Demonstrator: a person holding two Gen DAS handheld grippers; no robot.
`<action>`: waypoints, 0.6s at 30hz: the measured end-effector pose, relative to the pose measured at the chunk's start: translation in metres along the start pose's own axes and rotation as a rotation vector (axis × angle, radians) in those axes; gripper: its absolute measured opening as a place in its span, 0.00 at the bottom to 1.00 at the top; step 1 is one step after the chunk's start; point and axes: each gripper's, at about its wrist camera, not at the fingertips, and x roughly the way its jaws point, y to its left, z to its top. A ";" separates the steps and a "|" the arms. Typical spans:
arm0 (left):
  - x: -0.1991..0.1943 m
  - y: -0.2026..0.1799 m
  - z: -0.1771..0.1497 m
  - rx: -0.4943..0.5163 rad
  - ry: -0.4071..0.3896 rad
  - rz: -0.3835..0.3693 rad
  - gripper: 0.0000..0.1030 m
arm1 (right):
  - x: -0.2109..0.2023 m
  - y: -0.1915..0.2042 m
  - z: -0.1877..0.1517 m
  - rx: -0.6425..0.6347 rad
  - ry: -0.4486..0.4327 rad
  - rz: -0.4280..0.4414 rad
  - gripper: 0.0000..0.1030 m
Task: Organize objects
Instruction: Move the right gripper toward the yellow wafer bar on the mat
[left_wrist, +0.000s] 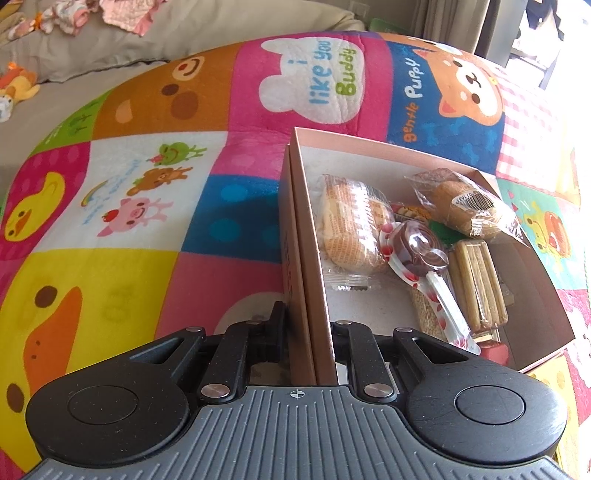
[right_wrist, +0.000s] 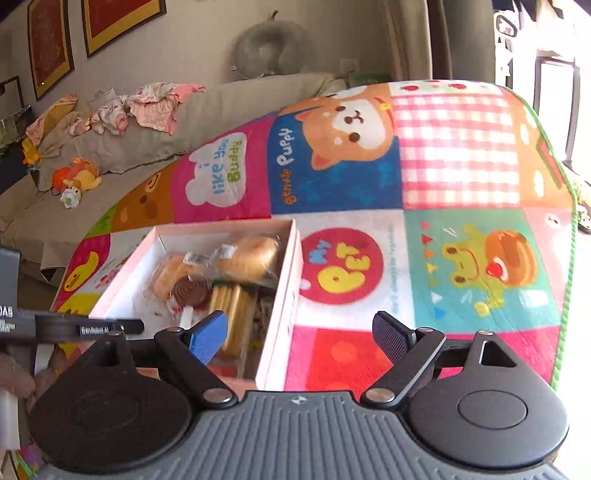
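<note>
The box (left_wrist: 388, 155) lay on the mat (left_wrist: 147, 221), holding wrapped snacks: a bun (left_wrist: 349, 225), a second bun (left_wrist: 463, 206), a lollipop (left_wrist: 417, 247) and a biscuit pack (left_wrist: 476, 284).

Left gripper (left_wrist: 308, 325): clamped on the box's near-left wall, one finger outside and one inside. The wall ran straight ahead from the jaws, so the box's long axis lay along this gripper's line of sight.

Right gripper (right_wrist: 299, 332): released, jaws spread wide, holding nothing. It straddled the right wall of the box (right_wrist: 291, 258) at the near corner — left finger over the contents, right finger over the mat (right_wrist: 461, 184). Contact with the wall cannot be told.

Judgement: the left gripper anchored the box, and the free right gripper, just beside the biscuit pack (right_wrist: 234, 306), was the nearer tool for the contents or the right wall.

View differences: the left view showed the clamp and each wrapper sharply. The right view was blurred — it alone showed the mat right of the box and the left gripper's body (right_wrist: 74, 326) at the box's left.
</note>
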 end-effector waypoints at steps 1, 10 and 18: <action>0.000 0.000 0.000 0.001 0.000 0.002 0.16 | -0.004 -0.002 -0.010 0.002 0.011 -0.010 0.84; -0.002 -0.003 -0.002 0.007 0.006 0.015 0.15 | -0.030 0.014 -0.089 0.026 0.079 -0.025 0.84; -0.003 -0.003 -0.003 0.009 0.012 0.016 0.15 | -0.022 0.035 -0.092 -0.011 0.056 -0.051 0.84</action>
